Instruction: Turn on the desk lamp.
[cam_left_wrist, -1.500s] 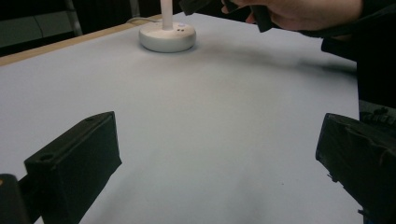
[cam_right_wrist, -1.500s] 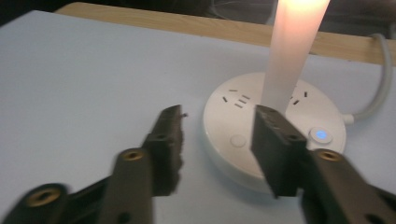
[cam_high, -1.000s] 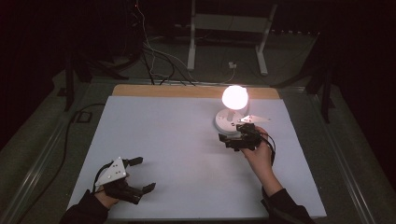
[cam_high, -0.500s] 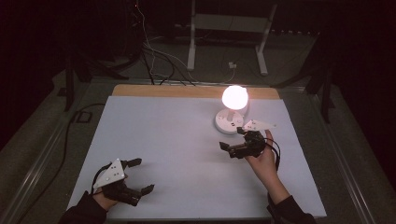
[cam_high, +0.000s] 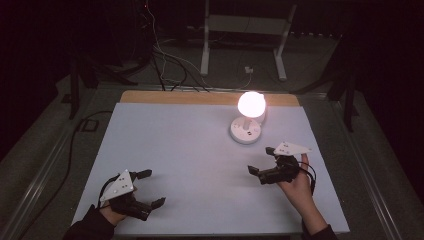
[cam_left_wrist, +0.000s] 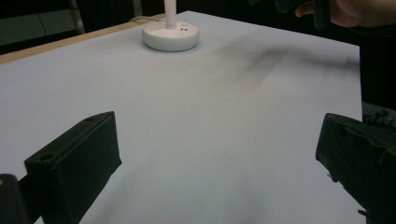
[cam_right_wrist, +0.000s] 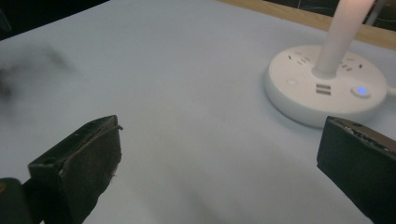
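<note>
Glossy white plastic lamp (cam_high: 245, 129) — (smooth) base

Left gripper (cam_high: 145, 189), held in the person's left hand (cam_high: 112, 214), forearm entering from the lower edge; jaws spread wide, nothing between them, grey plate uppermost. Right gripper (cam_high: 260, 162), held in the right hand (cam_high: 298, 186), index finger raised beside the grey plate; jaws likewise spread wide with nothing between them, pointing toward the person's left, cable looping behind the hand

Lit lamp (cam_high: 248, 120) (claws (cam_high: 262, 161) apart)
</note>
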